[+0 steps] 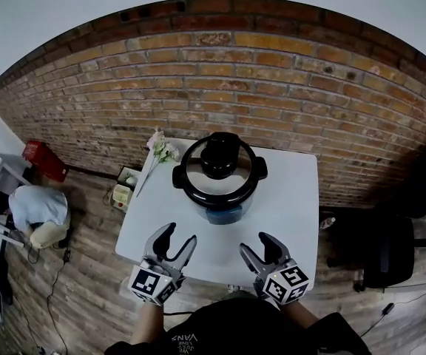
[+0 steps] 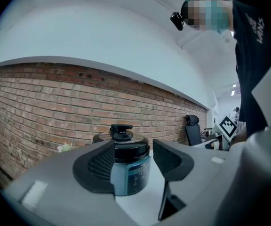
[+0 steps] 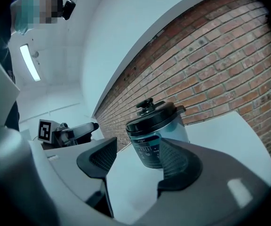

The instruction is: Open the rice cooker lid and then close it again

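Note:
The rice cooker (image 1: 220,191), with a bluish body and a black lid (image 1: 198,174) with a knob, stands shut at the back middle of the white table (image 1: 294,191). My left gripper (image 1: 177,237) hovers over the table's front left, open and empty, a short way from the cooker. To its right, my right gripper (image 1: 256,244) is likewise open and holds nothing. In the left gripper view the cooker (image 2: 131,173) shows beyond the open jaws of the left gripper (image 2: 133,161). In the right gripper view the cooker (image 3: 156,140) stands beyond the right gripper (image 3: 138,161).
A small bunch of pale flowers (image 1: 161,152) lies at the table's back left corner. A brick wall (image 1: 272,87) runs behind the table. On the floor at the left a person (image 1: 39,209) crouches by a red box (image 1: 44,160). A black office chair (image 1: 390,250) stands at the right.

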